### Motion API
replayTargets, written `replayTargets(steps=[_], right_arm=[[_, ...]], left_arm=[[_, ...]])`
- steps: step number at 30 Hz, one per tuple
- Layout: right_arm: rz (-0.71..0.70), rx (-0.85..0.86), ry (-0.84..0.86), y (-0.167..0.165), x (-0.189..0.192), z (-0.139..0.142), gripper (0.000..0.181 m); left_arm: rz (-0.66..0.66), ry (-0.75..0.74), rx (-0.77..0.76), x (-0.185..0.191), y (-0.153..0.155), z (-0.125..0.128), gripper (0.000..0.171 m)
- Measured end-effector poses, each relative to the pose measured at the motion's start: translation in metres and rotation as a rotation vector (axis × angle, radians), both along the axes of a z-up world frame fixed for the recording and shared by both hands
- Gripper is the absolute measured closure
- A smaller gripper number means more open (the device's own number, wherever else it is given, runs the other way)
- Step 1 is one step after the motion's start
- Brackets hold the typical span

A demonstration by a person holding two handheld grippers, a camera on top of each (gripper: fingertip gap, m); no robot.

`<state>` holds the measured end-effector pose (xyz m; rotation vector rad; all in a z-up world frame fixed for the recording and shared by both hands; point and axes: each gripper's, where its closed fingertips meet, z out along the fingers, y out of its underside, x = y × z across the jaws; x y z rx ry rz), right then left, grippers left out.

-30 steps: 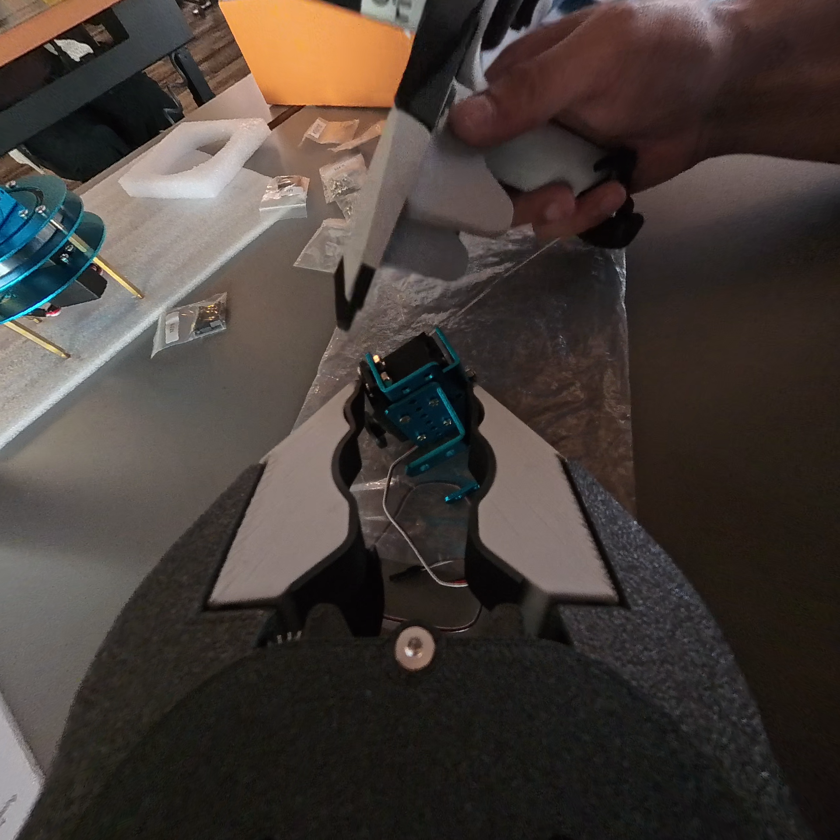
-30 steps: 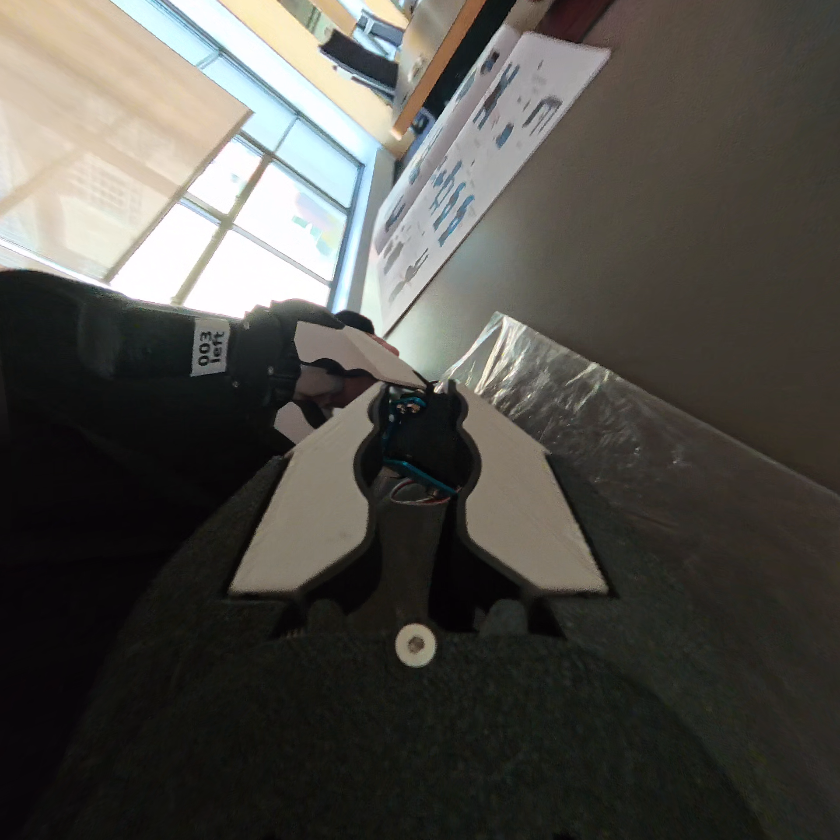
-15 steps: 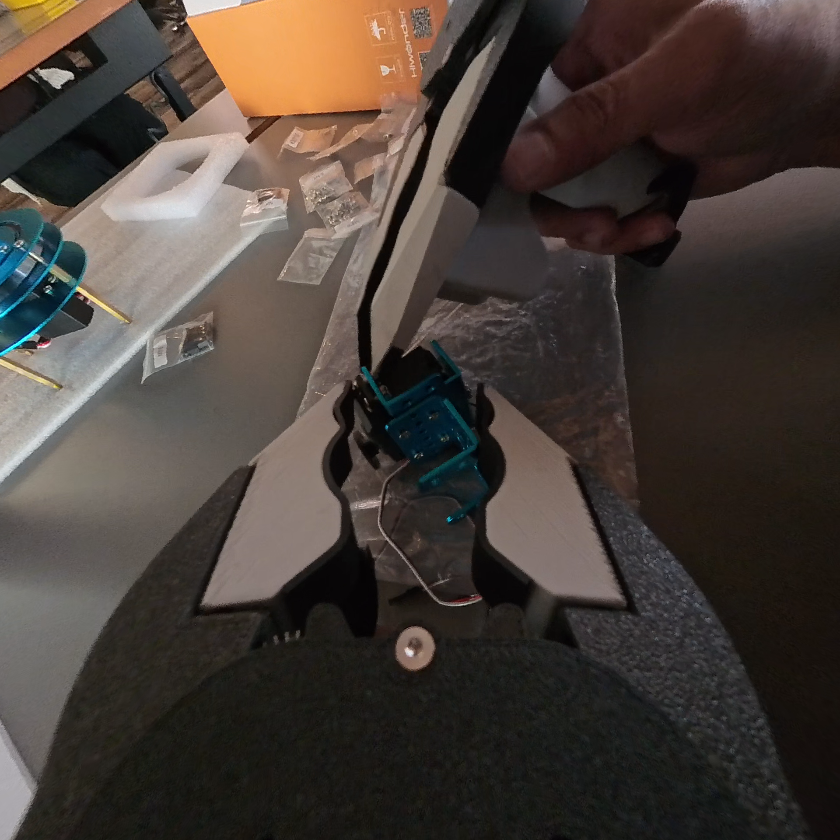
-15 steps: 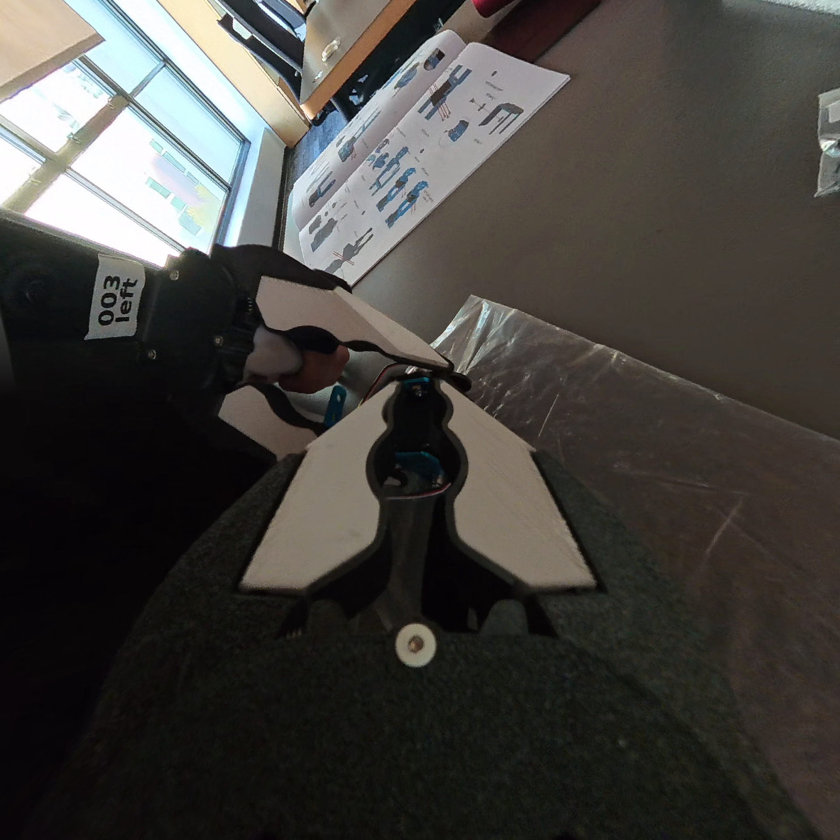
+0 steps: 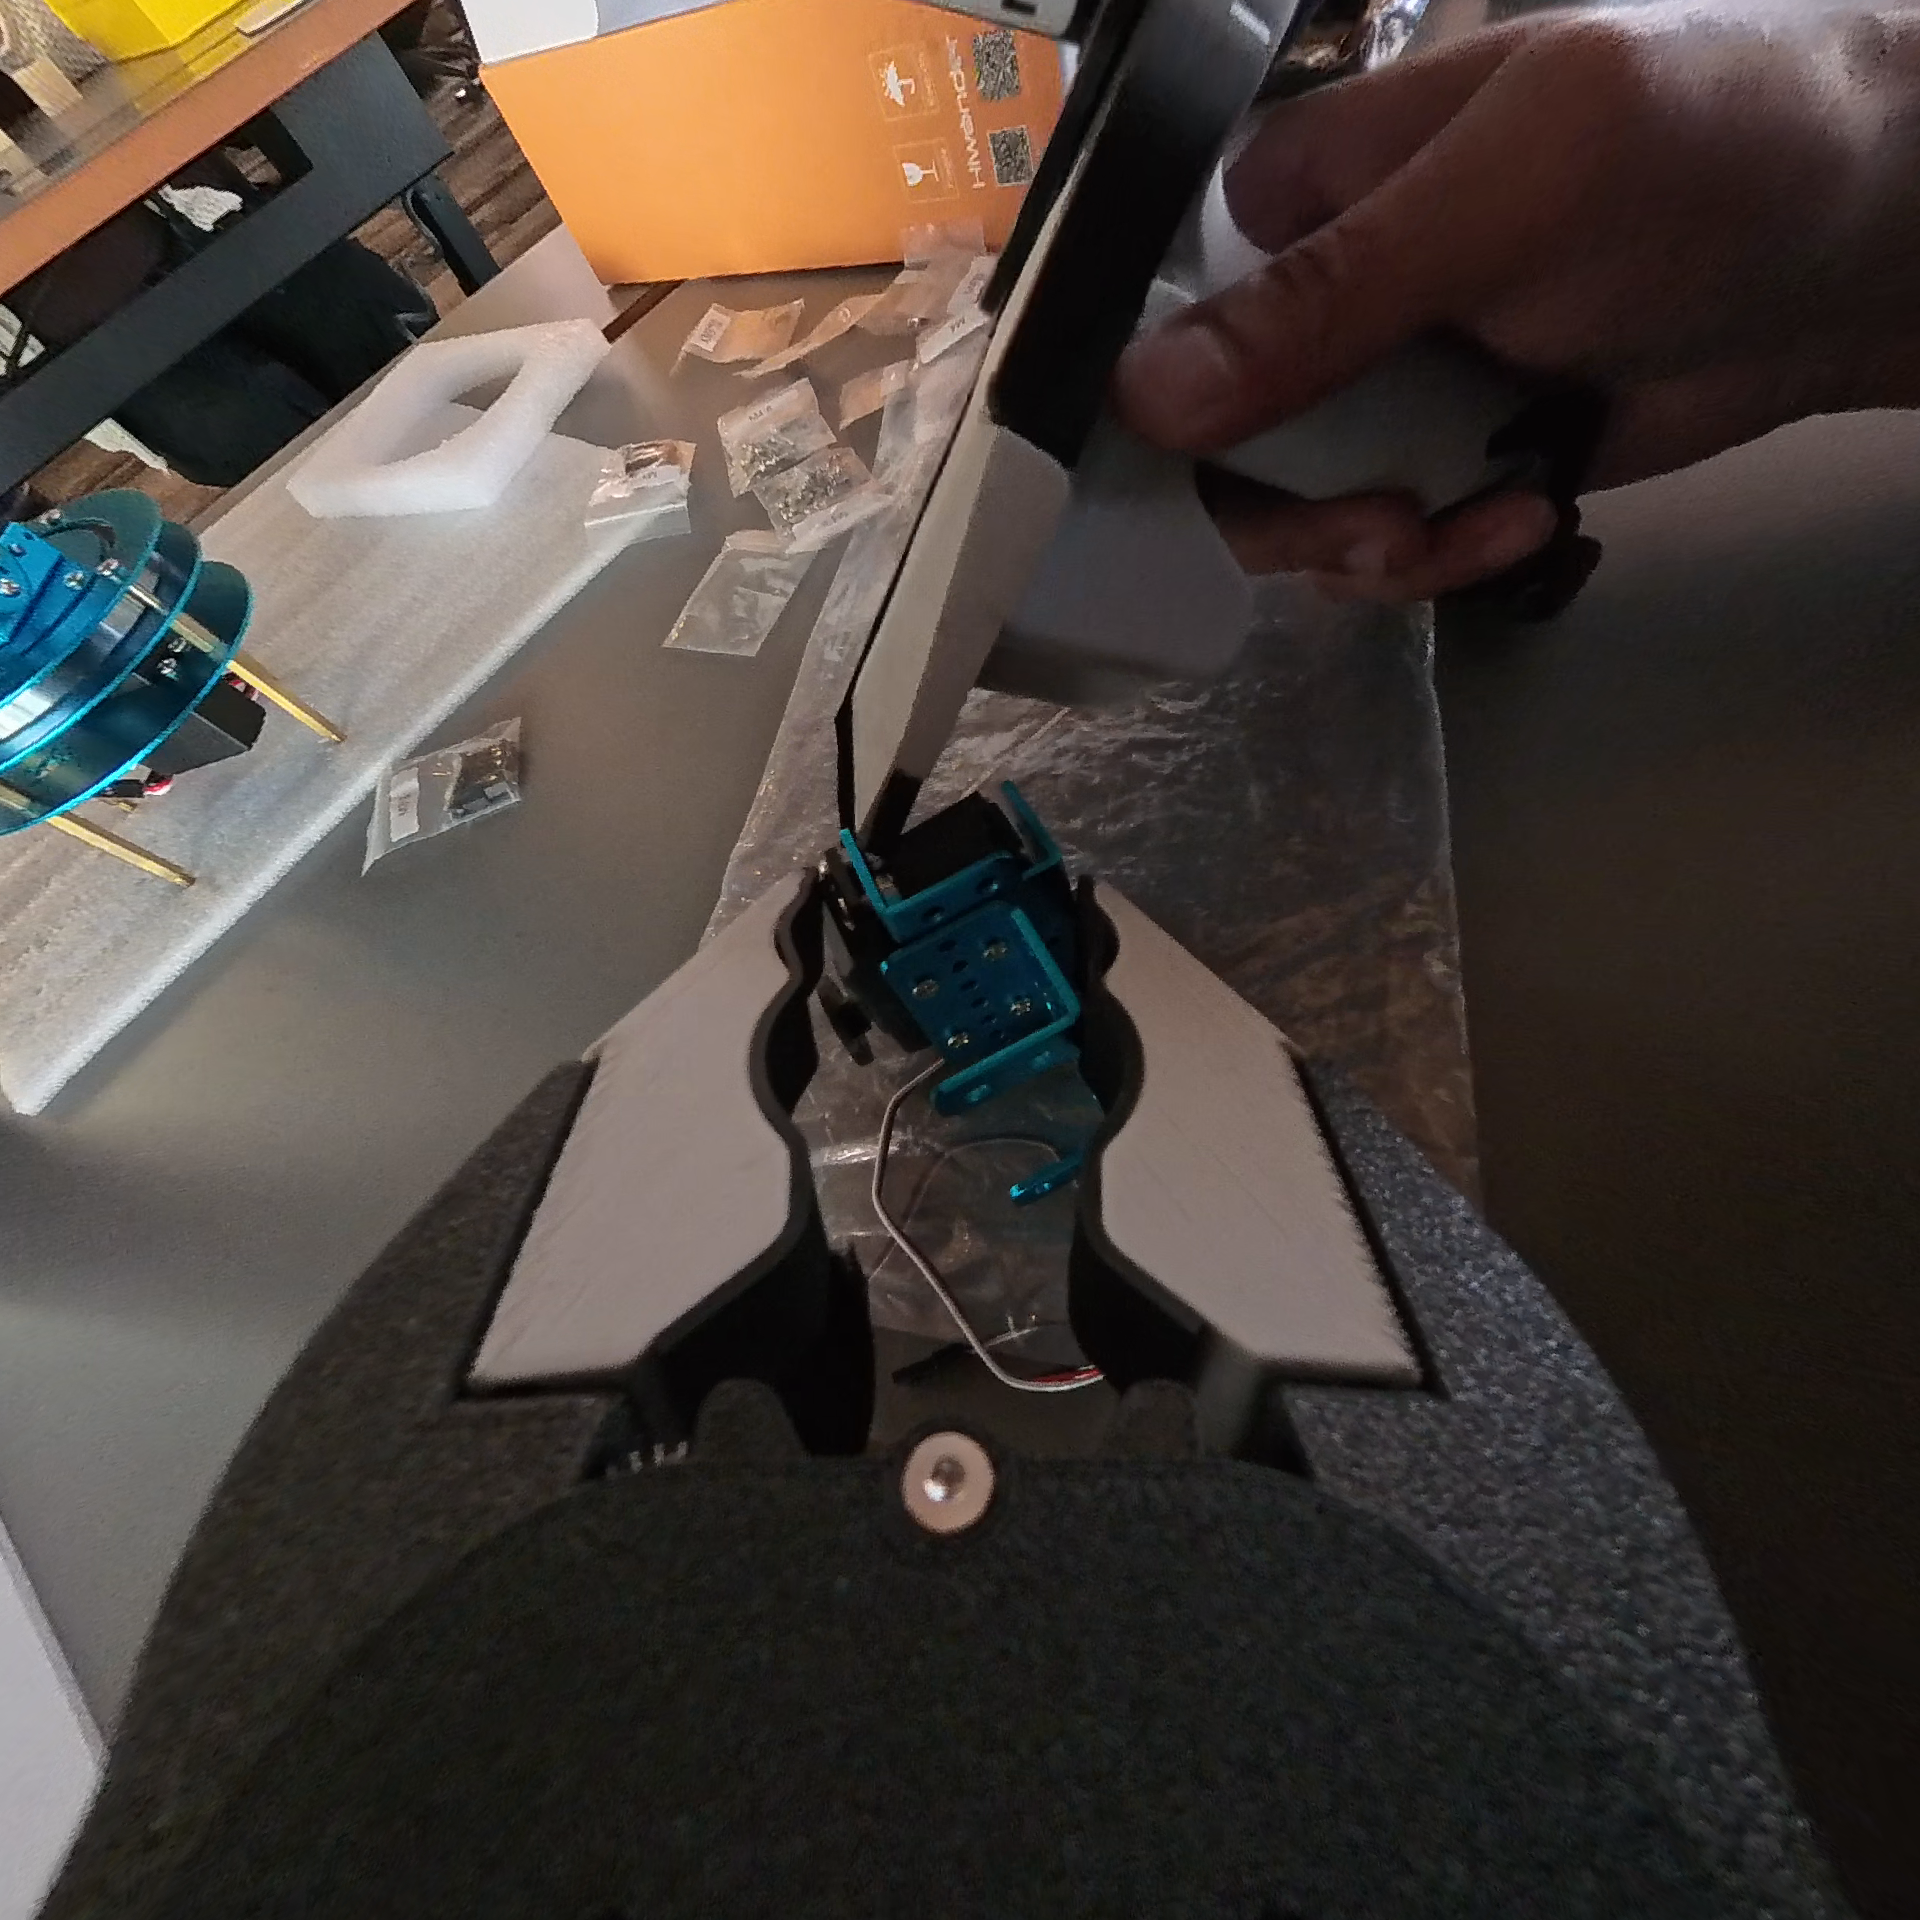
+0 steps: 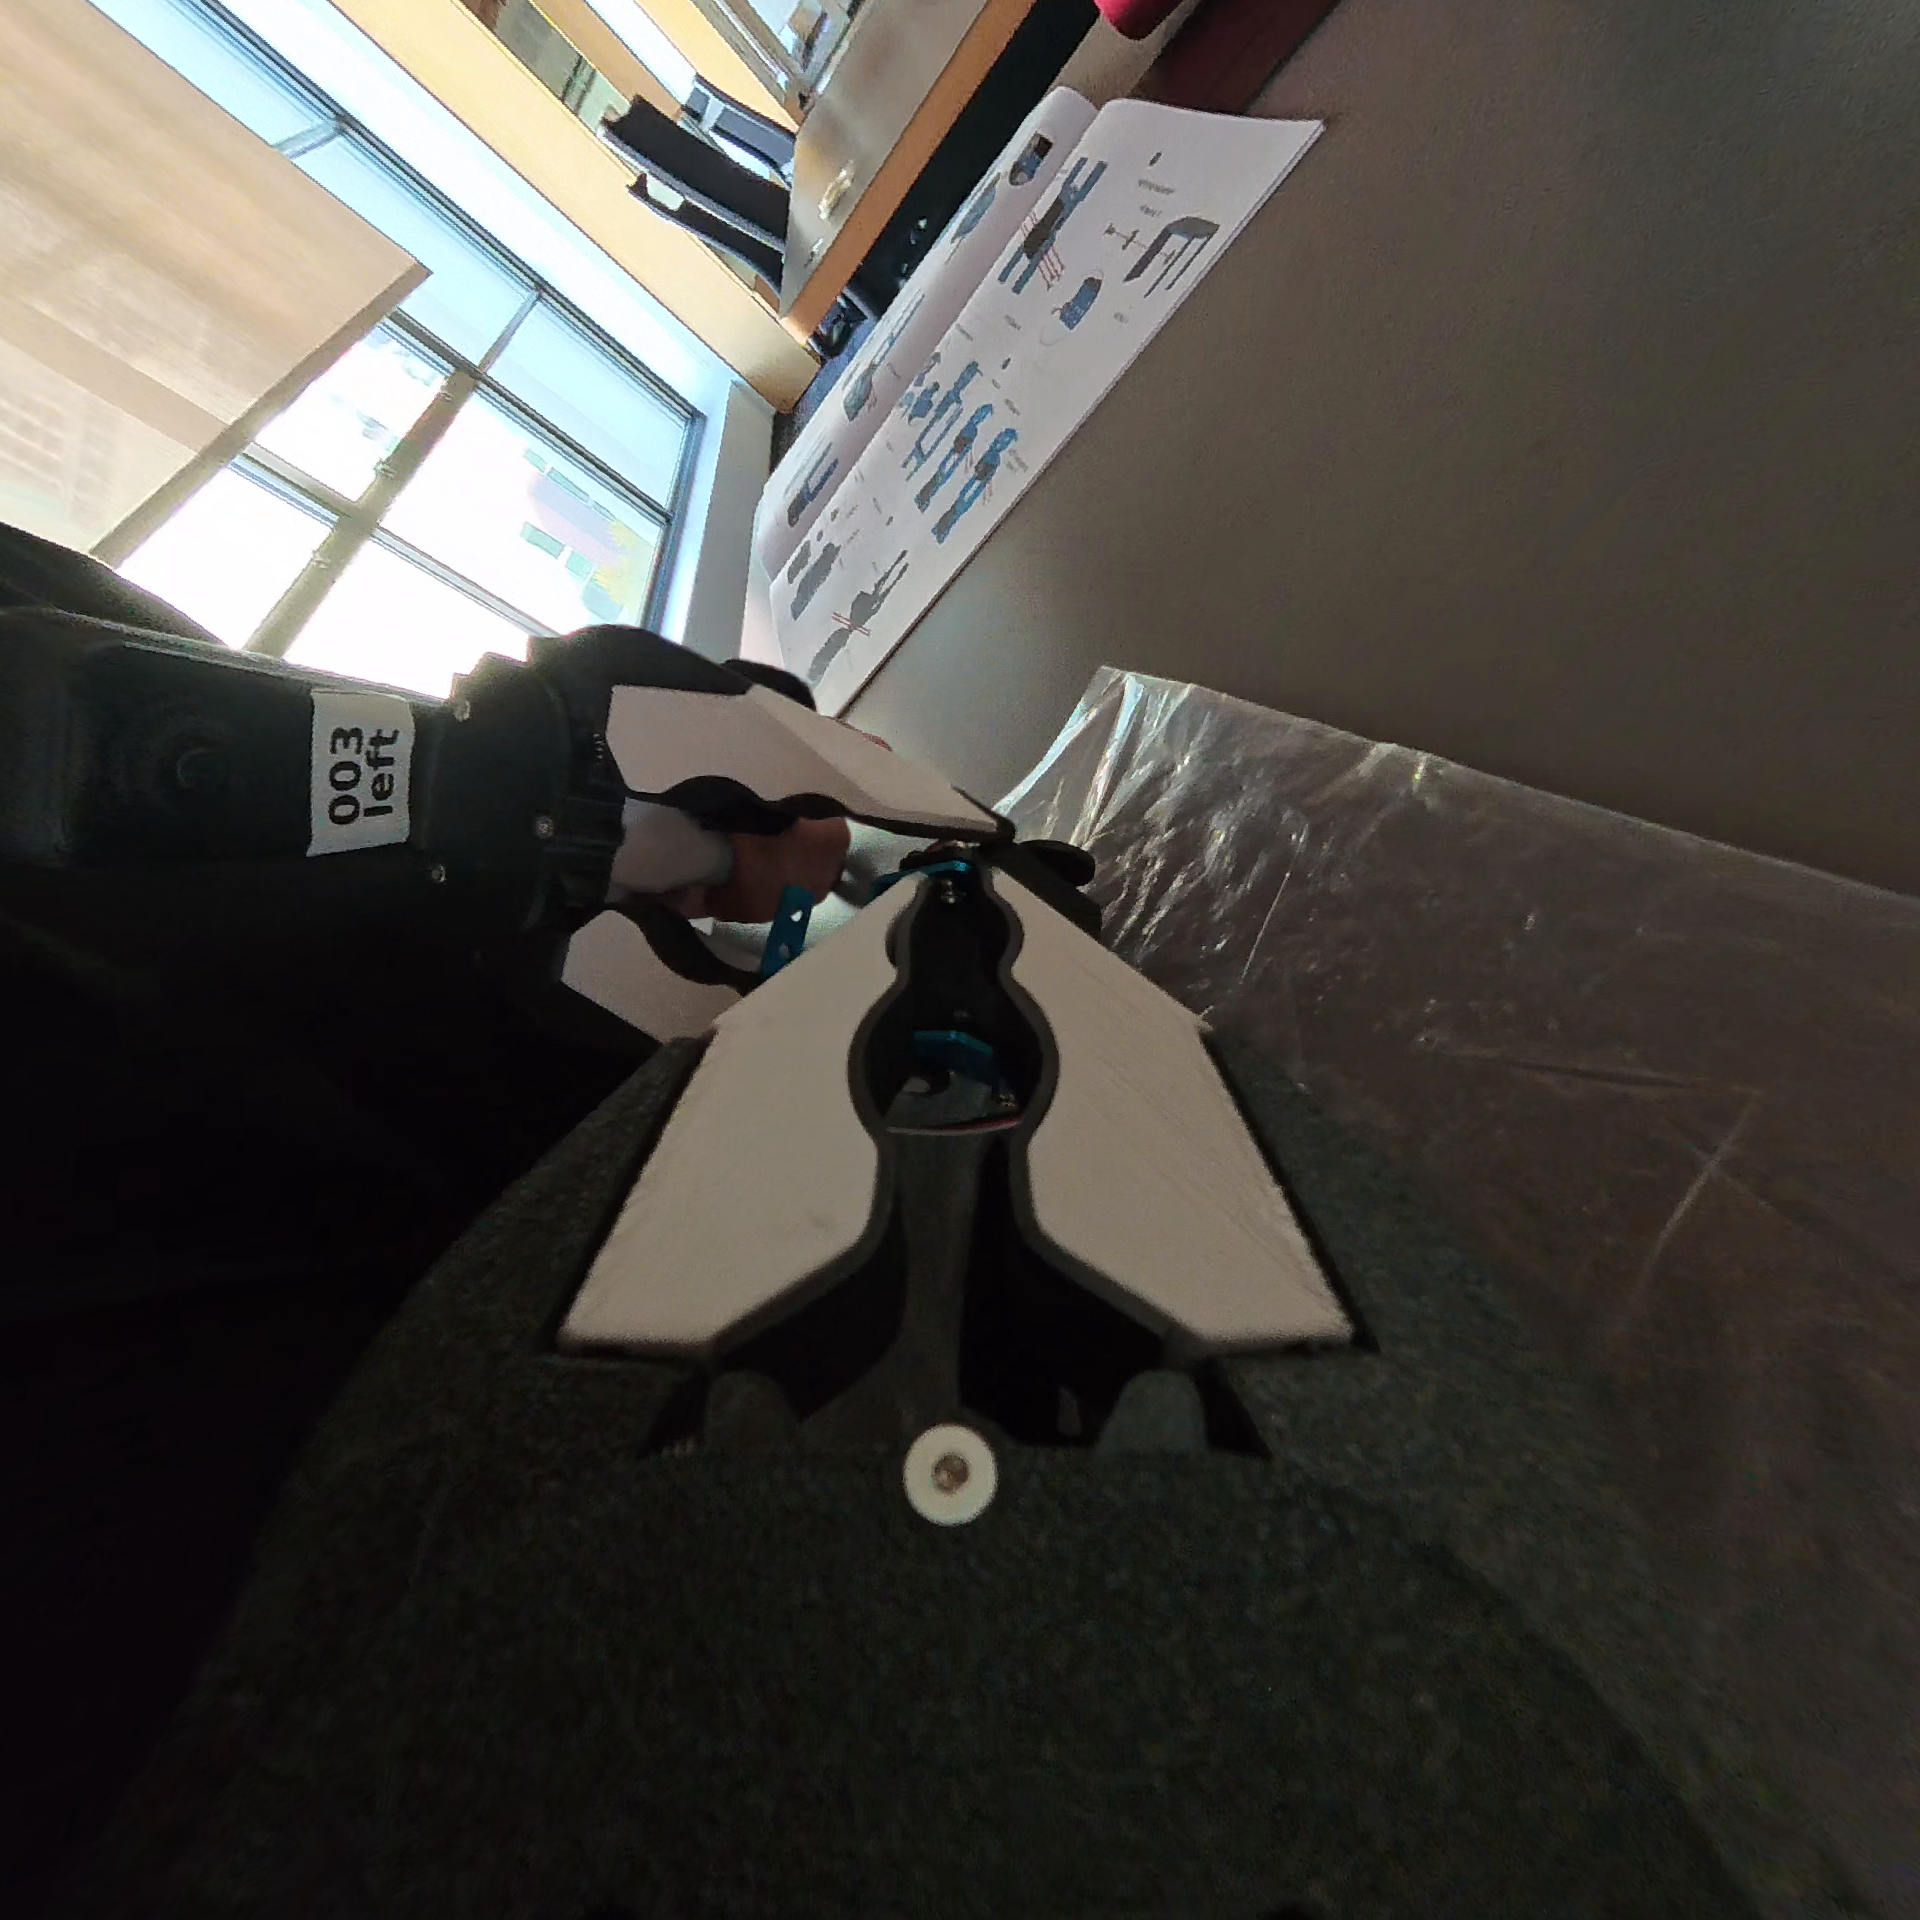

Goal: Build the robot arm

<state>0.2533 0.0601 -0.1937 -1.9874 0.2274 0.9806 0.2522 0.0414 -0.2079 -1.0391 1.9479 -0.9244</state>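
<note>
— Where do we stand at the fingers?

— Our left gripper [image 5: 951,971] is clenched on the blue bracket assembly [image 5: 977,987]: a perforated blue metal piece with a black block, its long axis running away from us and a little to the right, wires [image 5: 914,1226] trailing back toward the palm. It sits just over the clear plastic sheet [image 5: 1247,831].

— And the right?

— Our right gripper [image 6: 961,883] comes in from the far side, tips meeting on the bracket's far end; we judge them nipped on it, the left having the fuller hold.

— Outward?

— Small hardware bags [image 5: 447,790] lie on the bench toward its far left; a white foam frame [image 5: 457,426], a blue disc stack [image 5: 94,644], an orange box [image 5: 769,135]. An open instruction booklet [image 6: 997,384] lies near the bench's far edge. The box, bags, booklet and a white sticker [image 6: 358,774] on the left gripper bear print, which we leave unread.
</note>
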Motion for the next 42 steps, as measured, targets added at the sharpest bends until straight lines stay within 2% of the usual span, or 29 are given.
replayTargets(steps=[10, 17, 19, 21, 24, 29, 42], right_arm=[[-0.011, -0.044, 0.166, 0.001, 0.0, 0.001, 0.181], [-0.034, -0.024, 0.134, 0.003, 0.003, 0.005, 0.181], [-0.047, 0.042, 0.109, 0.002, 0.008, 0.016, 0.165], [-0.062, 0.01, 0.019, 0.001, 0.011, 0.009, 0.156], [-0.003, -0.053, -0.029, -0.002, -0.001, -0.003, 0.145], [-0.013, -0.049, -0.047, 0.001, -0.002, -0.004, 0.156], [-0.033, -0.035, -0.026, 0.002, 0.002, -0.003, 0.159]], left_arm=[[0.009, -0.023, 0.047, -0.001, 0.0, 0.0, 0.124], [0.023, -0.003, 0.003, 0.0, 0.003, 0.0, 0.123], [0.023, -0.002, 0.003, 0.0, 0.003, 0.0, 0.123], [0.024, -0.002, 0.007, 0.0, 0.003, 0.0, 0.123], [0.024, 0.0, 0.006, 0.001, 0.003, 0.0, 0.123], [0.02, -0.002, 0.01, 0.001, 0.002, 0.0, 0.123], [0.017, -0.005, 0.014, 0.0, 0.002, 0.0, 0.123]])
